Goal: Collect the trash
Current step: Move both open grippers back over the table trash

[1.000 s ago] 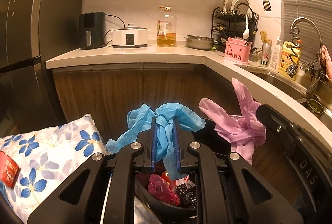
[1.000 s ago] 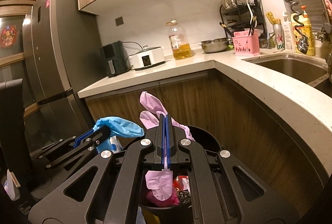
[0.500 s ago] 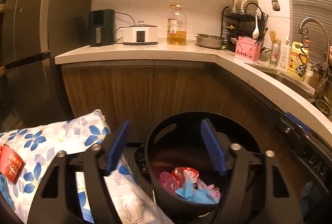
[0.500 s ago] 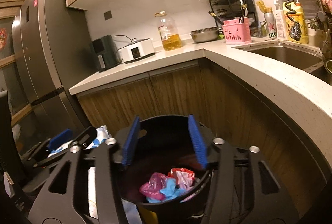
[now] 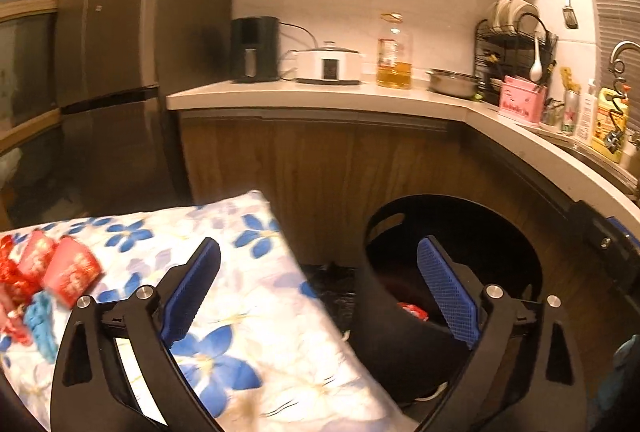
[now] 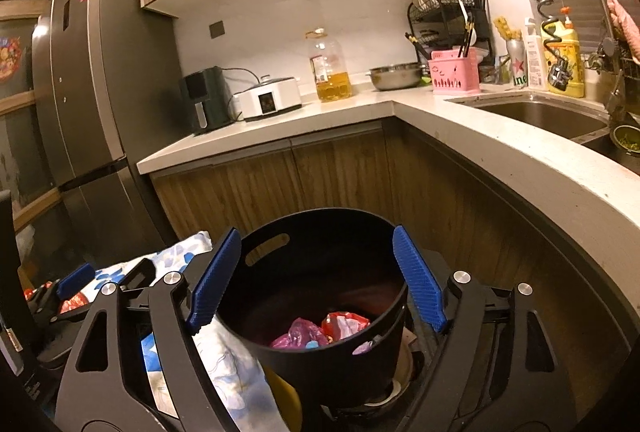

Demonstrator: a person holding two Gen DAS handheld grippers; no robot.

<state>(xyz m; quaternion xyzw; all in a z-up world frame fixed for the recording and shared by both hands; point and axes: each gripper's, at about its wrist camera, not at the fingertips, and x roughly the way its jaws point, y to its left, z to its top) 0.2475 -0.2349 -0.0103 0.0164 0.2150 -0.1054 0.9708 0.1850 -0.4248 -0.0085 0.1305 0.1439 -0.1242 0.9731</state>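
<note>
Black plastic forms the bin, set low against the cabinet; pink, red and blue trash lies at its bottom. More trash, red wrappers and a blue scrap, is seen on the floral cloth beside the bin.

A miss could be caused by the cloth itself: if the pads are closed low on a wrapper, fabric may be pinched and dragged along. The bin's rim could also be knocked by the right gripper, which is held just over it.

Both grippers are pointed forward and tilted downward. The left gripper is held over the cloth's edge, jaws opening wide, nothing between them. The right jaws are opening too, and are empty.
</note>
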